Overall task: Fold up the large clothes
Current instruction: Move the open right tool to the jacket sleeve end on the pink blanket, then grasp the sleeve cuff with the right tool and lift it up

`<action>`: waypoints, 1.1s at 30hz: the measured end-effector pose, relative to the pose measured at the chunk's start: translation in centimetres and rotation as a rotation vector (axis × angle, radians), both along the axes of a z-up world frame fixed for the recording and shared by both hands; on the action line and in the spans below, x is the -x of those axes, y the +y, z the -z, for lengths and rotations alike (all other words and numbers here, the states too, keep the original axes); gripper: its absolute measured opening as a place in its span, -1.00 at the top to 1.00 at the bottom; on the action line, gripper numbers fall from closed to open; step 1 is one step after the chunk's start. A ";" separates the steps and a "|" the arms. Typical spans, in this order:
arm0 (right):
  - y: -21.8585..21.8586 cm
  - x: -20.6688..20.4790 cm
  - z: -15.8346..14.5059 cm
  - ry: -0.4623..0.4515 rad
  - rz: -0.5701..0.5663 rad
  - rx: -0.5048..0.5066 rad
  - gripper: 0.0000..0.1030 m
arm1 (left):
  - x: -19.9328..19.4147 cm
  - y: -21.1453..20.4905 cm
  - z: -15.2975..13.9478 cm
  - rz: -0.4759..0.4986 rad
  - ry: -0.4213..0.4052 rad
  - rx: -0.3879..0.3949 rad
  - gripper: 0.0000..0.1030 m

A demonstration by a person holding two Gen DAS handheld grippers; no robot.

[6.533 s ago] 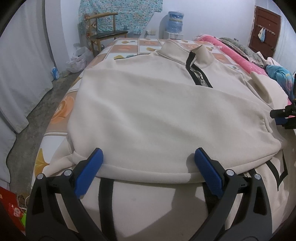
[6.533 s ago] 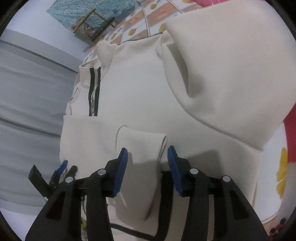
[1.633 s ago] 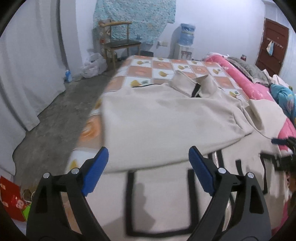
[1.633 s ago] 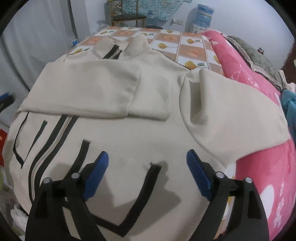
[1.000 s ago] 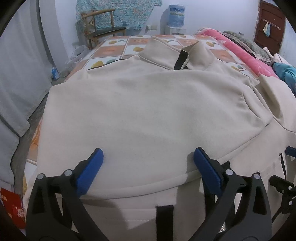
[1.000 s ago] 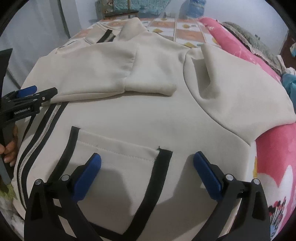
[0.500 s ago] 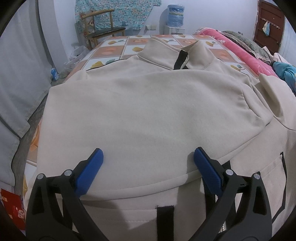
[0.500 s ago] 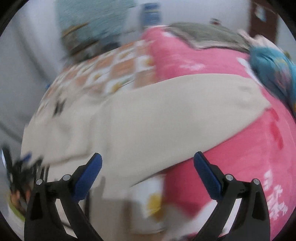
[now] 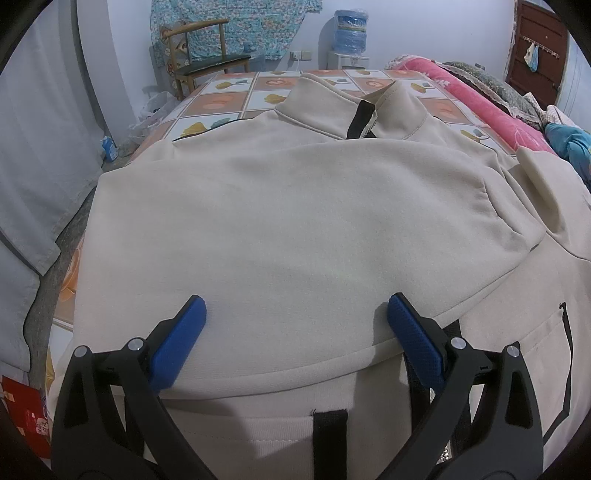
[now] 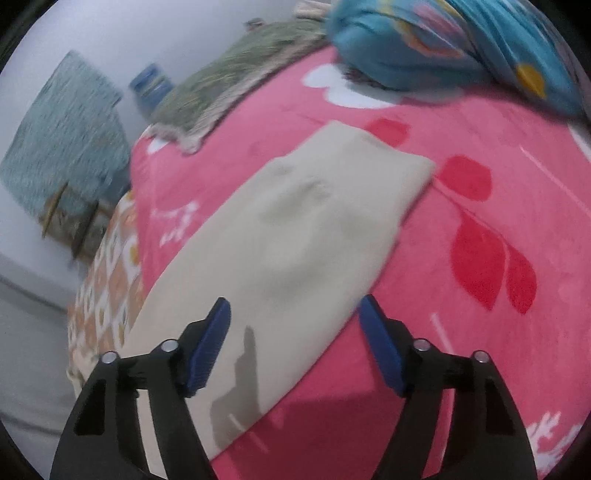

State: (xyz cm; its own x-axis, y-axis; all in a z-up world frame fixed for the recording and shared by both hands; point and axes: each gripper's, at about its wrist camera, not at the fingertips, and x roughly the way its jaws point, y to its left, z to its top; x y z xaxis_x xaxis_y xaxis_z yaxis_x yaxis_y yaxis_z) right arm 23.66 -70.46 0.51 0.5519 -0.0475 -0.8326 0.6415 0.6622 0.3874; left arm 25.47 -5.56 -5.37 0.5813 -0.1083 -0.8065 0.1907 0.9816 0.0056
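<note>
A large cream zip jacket with black trim [image 9: 295, 229] lies spread on the bed. Its left sleeve is folded across the chest, and the collar [image 9: 354, 107] points away from me. My left gripper [image 9: 295, 321] is open and empty, hovering low over the folded sleeve's lower edge. The jacket's other sleeve [image 10: 295, 236] lies stretched out over a pink blanket [image 10: 480, 295]. My right gripper [image 10: 295, 314] is open and empty, just above the middle of that sleeve, with the cuff end farther ahead.
The bed has a tiled-pattern sheet [image 9: 221, 99]. A blue patterned cloth bundle [image 10: 443, 48] and a grey-green blanket [image 10: 229, 74] lie on the pink blanket. A wooden chair [image 9: 199, 59], a water dispenser [image 9: 349, 33] and a brown door [image 9: 535, 55] stand at the far wall.
My right gripper has swung from the jacket's body out to the right sleeve on the pink blanket. My left gripper has stayed nearly still over the folded sleeve.
</note>
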 end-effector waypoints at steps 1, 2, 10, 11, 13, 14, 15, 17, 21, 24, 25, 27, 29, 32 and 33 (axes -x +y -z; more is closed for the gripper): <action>-0.7 -0.1 0.6 -0.003 0.023 -0.019 -0.24 | 0.0 0.0 0.0 0.000 0.000 0.000 -0.85; -1.3 0.0 1.0 -0.007 0.042 -0.032 -0.18 | 0.0 0.0 0.0 0.000 0.000 0.000 -0.85; -5.3 -0.3 2.8 -0.088 0.147 -0.106 0.06 | 0.0 0.0 0.0 -0.001 0.000 -0.001 -0.86; -5.7 -0.4 2.8 -0.090 0.156 -0.108 0.10 | 0.0 0.0 0.0 -0.001 0.000 -0.001 -0.86; -6.1 -0.7 3.0 -0.093 0.172 -0.102 0.16 | 0.0 0.0 0.0 0.000 0.000 -0.001 -0.86; -6.3 -0.8 3.0 -0.092 0.176 -0.099 0.21 | 0.0 0.0 0.0 0.000 0.000 -0.001 -0.86; -6.3 -0.9 2.9 -0.089 0.182 -0.088 0.28 | 0.0 0.0 0.0 0.000 0.000 -0.001 -0.86; -6.2 -1.0 2.7 -0.082 0.181 -0.058 0.39 | 0.0 0.0 0.0 0.000 0.000 0.000 -0.86; -4.9 -1.0 0.8 -0.093 0.144 0.037 0.73 | 0.0 0.0 0.0 0.000 0.000 0.000 -0.86; -3.9 -0.8 -1.2 -0.124 0.117 0.094 0.75 | 0.0 0.0 0.0 0.000 -0.001 -0.001 -0.86; -3.4 -0.7 -2.2 -0.133 0.105 0.117 0.75 | 0.0 0.0 0.0 0.000 0.000 -0.001 -0.86; -2.4 -0.5 -4.1 -0.157 0.081 0.149 0.76 | 0.0 0.0 0.0 0.000 -0.001 -0.001 -0.86; -1.3 -0.3 -5.7 -0.184 0.053 0.170 0.77 | 0.0 0.0 0.0 0.000 -0.001 -0.001 -0.86; 1.2 -0.1 -8.8 -0.235 -0.004 0.211 0.77 | 0.0 0.0 0.0 0.000 -0.001 -0.001 -0.86; 2.5 0.0 -10.1 -0.258 -0.030 0.227 0.77 | 0.0 0.0 0.0 0.000 -0.001 -0.001 -0.86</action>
